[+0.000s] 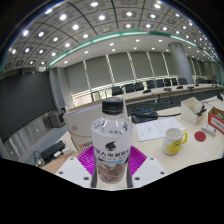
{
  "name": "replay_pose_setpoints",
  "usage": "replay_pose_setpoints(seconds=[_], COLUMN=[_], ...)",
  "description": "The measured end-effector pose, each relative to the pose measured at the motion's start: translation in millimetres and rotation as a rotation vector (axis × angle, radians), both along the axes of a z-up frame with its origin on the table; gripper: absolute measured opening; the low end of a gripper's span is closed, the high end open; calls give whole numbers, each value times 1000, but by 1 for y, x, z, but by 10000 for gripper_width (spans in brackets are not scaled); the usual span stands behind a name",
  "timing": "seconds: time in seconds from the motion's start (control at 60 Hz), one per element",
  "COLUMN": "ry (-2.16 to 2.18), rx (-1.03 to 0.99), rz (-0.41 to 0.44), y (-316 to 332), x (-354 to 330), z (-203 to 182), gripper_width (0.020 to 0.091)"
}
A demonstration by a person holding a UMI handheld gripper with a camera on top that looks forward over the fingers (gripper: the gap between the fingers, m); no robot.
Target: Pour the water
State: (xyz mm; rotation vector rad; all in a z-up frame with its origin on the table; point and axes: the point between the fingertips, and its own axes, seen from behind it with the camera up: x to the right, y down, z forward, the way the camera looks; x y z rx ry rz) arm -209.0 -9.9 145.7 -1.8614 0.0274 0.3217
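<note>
- Gripping a clear plastic bottle (110,140), your gripper (110,165) has both pink pads (88,160) pressed against the bottle's sides, one on each flank, with no gap showing at either side.
- You hold the bottle upright between the fingers, its white cap at the top and a dark label with pale lettering around its lower half.
- Your bottle fills the middle of the view, nearer than everything else, and its base sits down between the two fingers; you cannot tell from here whether it rests on the table (175,160) or is lifted off it.
- You can see a pale bowl-like vessel (82,125) just behind the bottle, toward the left finger; the bottle hides part of it.
- You have a yellow mug (175,141) with a white rim standing on the table beyond the right finger, apart from the bottle.
- You also have a sheet of paper (158,128) lying flat behind the mug, and a red item (216,121) farther out along the table's edge.
- Beyond your table stand rows of desks with dark office chairs (150,88), and round ceiling lights (100,17) dot the ceiling above.
</note>
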Motion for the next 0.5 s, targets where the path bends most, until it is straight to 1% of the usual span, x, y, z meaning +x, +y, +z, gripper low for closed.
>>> replay_pose_setpoints(seconds=[0.117, 0.217, 0.317, 0.383, 0.45, 0.5], ry=[226, 420, 712, 944, 1174, 1317], rx=[-1, -36, -106, -161, -217, -262], rz=[-39, -66, -93, -125, -133, -156], y=[31, 59, 89, 101, 108, 119], x=[16, 32, 52, 62, 69, 75], z=[32, 42, 36, 31, 26, 14], gripper_width=[399, 400, 399, 397, 398, 398])
